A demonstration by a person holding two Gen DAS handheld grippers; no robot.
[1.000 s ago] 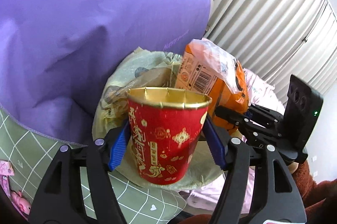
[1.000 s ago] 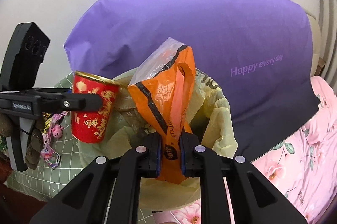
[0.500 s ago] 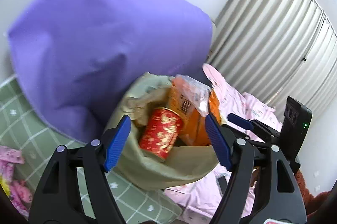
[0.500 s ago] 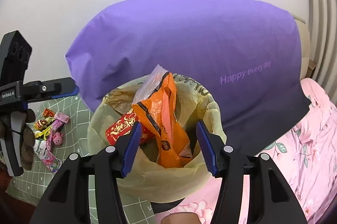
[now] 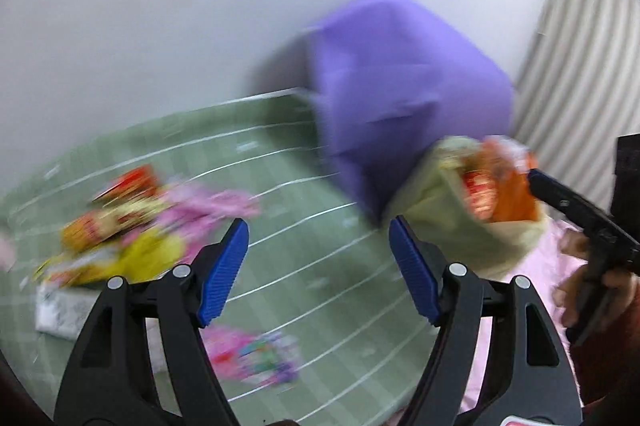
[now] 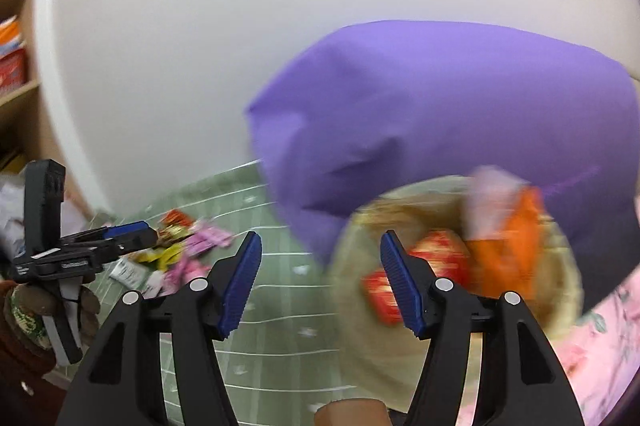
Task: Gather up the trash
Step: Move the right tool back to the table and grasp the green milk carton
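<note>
The pale yellow-green trash bag [image 5: 448, 209] stands open against the purple pillow [image 5: 404, 97]; it shows in the right wrist view too [image 6: 400, 358]. Inside lie the red paper cup [image 6: 436, 258] and the orange snack bag [image 6: 508, 254]. My left gripper [image 5: 318, 270] is open and empty, over the green checked sheet [image 5: 280, 234]. My right gripper [image 6: 320, 284] is open and empty, just left of the trash bag. A blurred pile of wrappers [image 5: 132, 230] lies on the sheet at left, also seen in the right wrist view [image 6: 176, 254].
A pink wrapper [image 5: 252, 354] lies near the left gripper. A pink floral blanket [image 6: 600, 346] is at right. A white wall stands behind the pillow. Wooden shelves [image 6: 16, 65] at far left. Grey curtains [image 5: 580, 97] at right.
Both grippers have swung left, away from the trash bag and toward the wrapper pile. They are open now; a second ago they held the cup and the orange bag, which now lie in the trash bag.
</note>
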